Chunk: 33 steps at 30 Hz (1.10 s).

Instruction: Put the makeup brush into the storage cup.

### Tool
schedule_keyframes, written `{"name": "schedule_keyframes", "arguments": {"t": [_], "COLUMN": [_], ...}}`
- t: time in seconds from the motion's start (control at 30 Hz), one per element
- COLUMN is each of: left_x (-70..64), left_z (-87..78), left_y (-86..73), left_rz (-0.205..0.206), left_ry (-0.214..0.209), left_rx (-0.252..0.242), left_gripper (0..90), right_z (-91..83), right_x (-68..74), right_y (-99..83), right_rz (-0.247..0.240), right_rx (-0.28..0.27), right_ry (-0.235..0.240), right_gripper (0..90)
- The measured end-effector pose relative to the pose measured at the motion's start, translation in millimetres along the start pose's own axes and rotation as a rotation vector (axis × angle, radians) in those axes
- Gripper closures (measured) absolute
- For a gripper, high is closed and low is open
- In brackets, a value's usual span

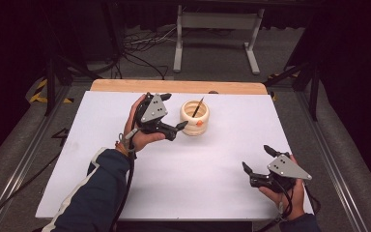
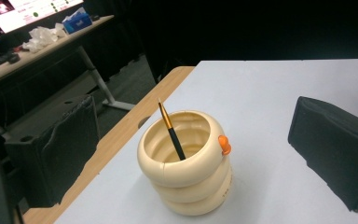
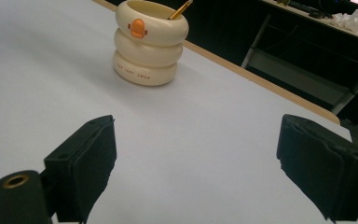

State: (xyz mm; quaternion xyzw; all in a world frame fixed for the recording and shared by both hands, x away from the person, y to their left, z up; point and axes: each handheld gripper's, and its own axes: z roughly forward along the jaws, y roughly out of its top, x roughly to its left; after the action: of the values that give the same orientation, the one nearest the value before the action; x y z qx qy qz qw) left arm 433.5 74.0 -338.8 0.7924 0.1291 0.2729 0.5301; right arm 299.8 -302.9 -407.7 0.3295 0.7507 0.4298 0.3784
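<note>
The cream cup (image 1: 194,117) with a pen (image 1: 197,107) stood at twelve o'clock on the table (image 1: 212,193). The left gripper (image 1: 174,111), jaws wide, sat just beside it and might knock it over. The right gripper (image 1: 257,160), also wide, waited at five o'clock.

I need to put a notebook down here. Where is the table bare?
Bare: the wide white stretch between the cream holder and the right gripper, and the near-left corner. Crowded: the far middle, where the left gripper flanks the holder.
</note>
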Motion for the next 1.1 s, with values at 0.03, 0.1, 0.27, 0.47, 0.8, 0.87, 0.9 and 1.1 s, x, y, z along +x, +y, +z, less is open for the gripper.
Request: {"name": "schedule_keyframes", "arguments": {"t": [0.03, 0.1, 0.27, 0.47, 0.8, 0.87, 0.9, 1.1], "left_x": [0.2, -0.1, -1.0, -1.1, -3.7, -4.6, -5.7, -6.8], "left_z": [-1.4, -5.2, -11.9, -19.2, -26.0, -28.3, -30.2, -37.6], "left_y": [0.0, 0.2, -0.5, -1.6, -7.1, -8.3, -9.4, -13.9], "left_rz": [0.005, 0.014, 0.031, 0.034, 0.042, 0.041, 0.035, 0.014], "left_ry": [0.001, 0.004, 0.003, 0.005, 0.005, 0.002, -0.002, -0.012], "left_rx": [0.002, 0.002, 0.011, 0.003, 0.014, 0.013, 0.007, -0.013], "left_gripper": [2.9, 2.9, 2.9, 2.5, 2.2, 2.3, 2.2, 2.2], "right_z": [0.0, 0.0, 0.1, 0.3, 0.2, 0.2, 0.3, 0.6], "right_x": [0.0, -0.1, 0.0, 0.3, 0.4, 0.6, 0.7, 0.8], "right_y": [0.1, 0.1, 0.2, 0.3, 0.4, 0.4, 0.3, 0.4], "right_rz": [-0.002, -0.001, -0.003, -0.004, -0.007, -0.007, -0.005, -0.007], "right_rx": [0.0, -0.001, 0.0, 0.001, 0.001, 0.002, 0.002, 0.003], "right_ry": [-0.001, 0.0, -0.001, 0.001, 0.004, 0.004, 0.004, 0.005], "right_gripper": [12.7, 12.7, 12.7, 12.7, 12.7, 12.7, 12.7, 12.7]}}
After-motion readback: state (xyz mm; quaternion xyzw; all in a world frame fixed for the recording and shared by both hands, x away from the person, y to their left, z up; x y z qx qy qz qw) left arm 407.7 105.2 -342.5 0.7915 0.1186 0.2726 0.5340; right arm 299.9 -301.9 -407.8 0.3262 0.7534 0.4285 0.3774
